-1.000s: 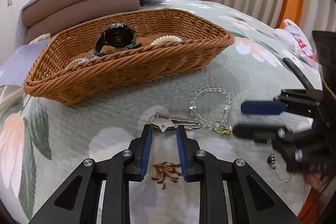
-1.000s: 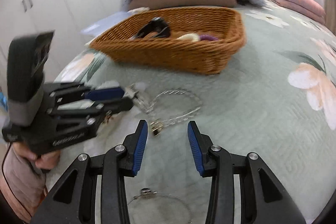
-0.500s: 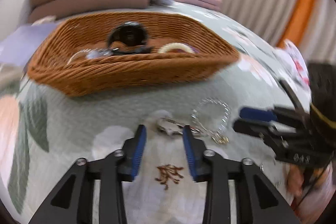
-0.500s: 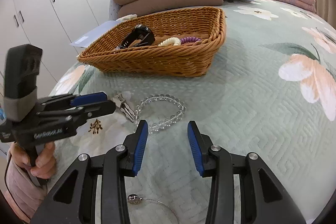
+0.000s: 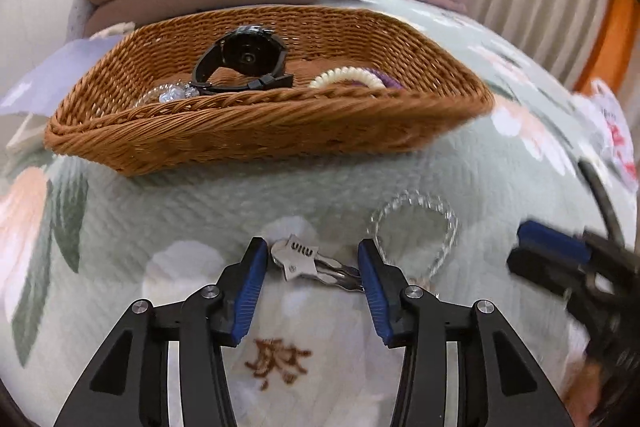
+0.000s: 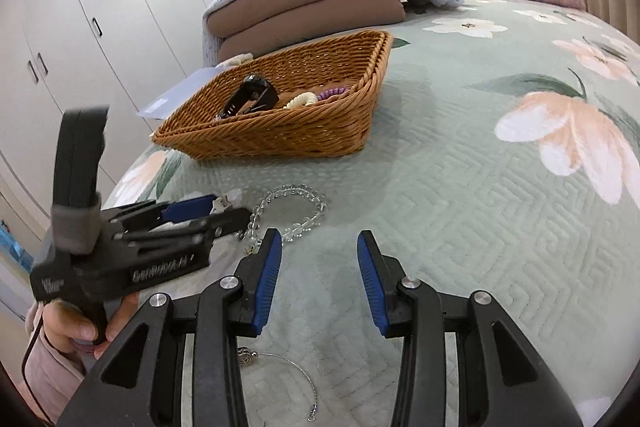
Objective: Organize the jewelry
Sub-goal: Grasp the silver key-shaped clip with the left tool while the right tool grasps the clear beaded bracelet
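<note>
The wicker basket (image 5: 256,143) on the left already holds a black watch (image 5: 244,61), a clear beaded piece and 2 coiled hair ties, while a star-shaped silver hair clip (image 5: 310,263), a clear bead bracelet (image 5: 414,227) and a thin wire bangle (image 6: 288,367) lie loose on the quilt (image 6: 460,187), so by my judgement about half is left. The left gripper (image 5: 312,269) angles steeply down with opening jaws straddling the clip without pressing it. To the right, the right gripper (image 6: 318,267) tilts down over bare quilt, jaws moderately apart and empty.
</note>
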A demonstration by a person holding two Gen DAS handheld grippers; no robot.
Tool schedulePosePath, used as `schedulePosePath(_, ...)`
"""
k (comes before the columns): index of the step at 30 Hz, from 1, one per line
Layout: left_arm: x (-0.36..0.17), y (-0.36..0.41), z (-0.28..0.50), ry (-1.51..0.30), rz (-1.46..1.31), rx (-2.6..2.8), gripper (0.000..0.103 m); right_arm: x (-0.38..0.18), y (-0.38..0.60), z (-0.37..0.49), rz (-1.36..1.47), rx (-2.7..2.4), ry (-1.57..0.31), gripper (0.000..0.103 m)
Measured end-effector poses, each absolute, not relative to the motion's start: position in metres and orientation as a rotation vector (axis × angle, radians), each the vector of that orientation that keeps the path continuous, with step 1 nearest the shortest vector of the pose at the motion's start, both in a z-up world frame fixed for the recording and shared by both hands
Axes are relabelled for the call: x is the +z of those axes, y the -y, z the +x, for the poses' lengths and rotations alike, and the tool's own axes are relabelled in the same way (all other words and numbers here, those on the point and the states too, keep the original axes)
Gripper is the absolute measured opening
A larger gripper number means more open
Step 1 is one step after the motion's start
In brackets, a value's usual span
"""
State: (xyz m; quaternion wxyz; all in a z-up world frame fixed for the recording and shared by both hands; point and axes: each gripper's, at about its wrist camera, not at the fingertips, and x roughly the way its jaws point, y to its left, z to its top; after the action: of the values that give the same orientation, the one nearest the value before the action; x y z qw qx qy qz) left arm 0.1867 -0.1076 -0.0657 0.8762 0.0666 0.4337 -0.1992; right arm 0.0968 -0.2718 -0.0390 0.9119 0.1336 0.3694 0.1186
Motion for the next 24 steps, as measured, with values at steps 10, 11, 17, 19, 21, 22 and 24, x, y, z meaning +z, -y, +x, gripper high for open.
schedulePosePath(10,-0.062,0.082,0.167,-0.883,0.19,-0.457,0.049,-0.039,0.257,0.112,0.217,0.248,-0.774,0.044)
schedulePosePath(11,-0.062,0.083,0.168,-0.883,0.182,-0.456,0.049,-0.038,0.257,0.115,0.217,0.248,-0.77,0.044)
schedulePosePath(17,-0.065,0.091,0.174,-0.88,0.154,-0.462,0.048,-0.049,0.236,0.144,0.102,0.224,-0.841,0.043)
schedulePosePath(19,-0.066,0.093,0.174,-0.87,0.162,-0.458,0.046,-0.051,0.23,0.148,0.059,0.205,-0.851,0.041)
schedulePosePath(21,-0.066,0.093,0.174,-0.862,0.167,-0.44,0.035,-0.051,0.222,0.153,0.018,0.197,-0.851,0.04)
schedulePosePath(22,-0.066,0.092,0.173,-0.856,0.165,-0.441,0.031,-0.054,0.219,0.157,-0.003,0.186,-0.862,0.039)
schedulePosePath(24,-0.067,0.092,0.171,-0.848,0.165,-0.446,0.019,-0.054,0.214,0.16,-0.029,0.181,-0.859,0.038)
